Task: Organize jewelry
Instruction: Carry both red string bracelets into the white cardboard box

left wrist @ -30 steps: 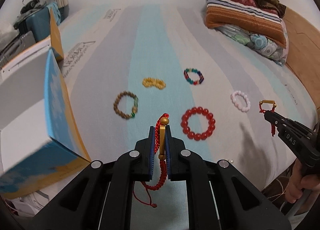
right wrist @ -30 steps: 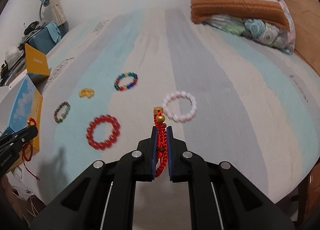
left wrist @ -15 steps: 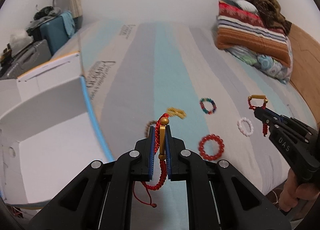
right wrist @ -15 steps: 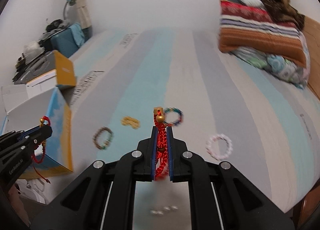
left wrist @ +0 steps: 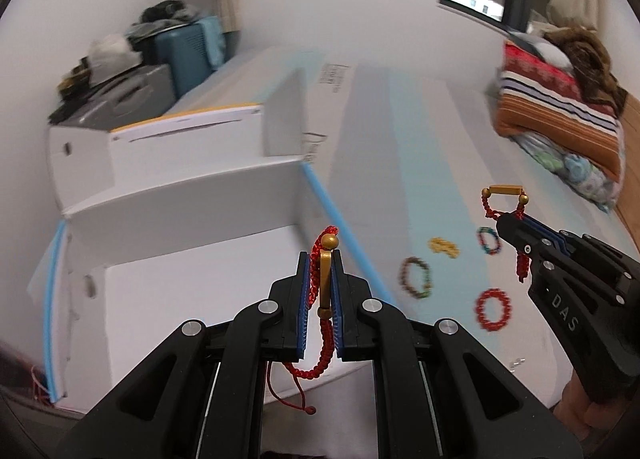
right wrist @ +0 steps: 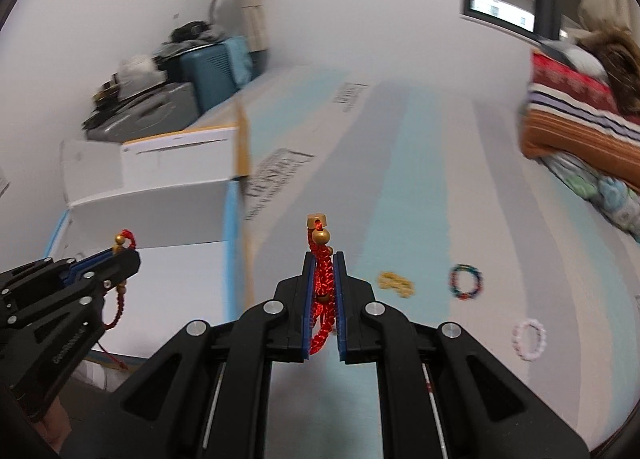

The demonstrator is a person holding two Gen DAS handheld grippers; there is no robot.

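**Two cord bracelets in transit; five beaded ones left on bed**

Left gripper (left wrist: 320,287) clamps a red cord bracelet (left wrist: 325,291) over the open white box (left wrist: 192,299); not released. Right gripper (right wrist: 323,291) pinches a second red cord bracelet (right wrist: 322,287) above the mattress (right wrist: 400,179). Beyond lie red (left wrist: 493,309), brown (left wrist: 417,277), yellow (left wrist: 443,247), multicolour (left wrist: 489,240) and pink (right wrist: 529,339) bead bracelets. Judged early-stage: box interior appears empty.

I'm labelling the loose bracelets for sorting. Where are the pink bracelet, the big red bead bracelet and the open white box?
pink bracelet (right wrist: 530,339): right wrist view, on its bead ring.
red bead bracelet (left wrist: 493,309): left wrist view, on its beads.
white box (left wrist: 192,299): left wrist view, on its inner floor.
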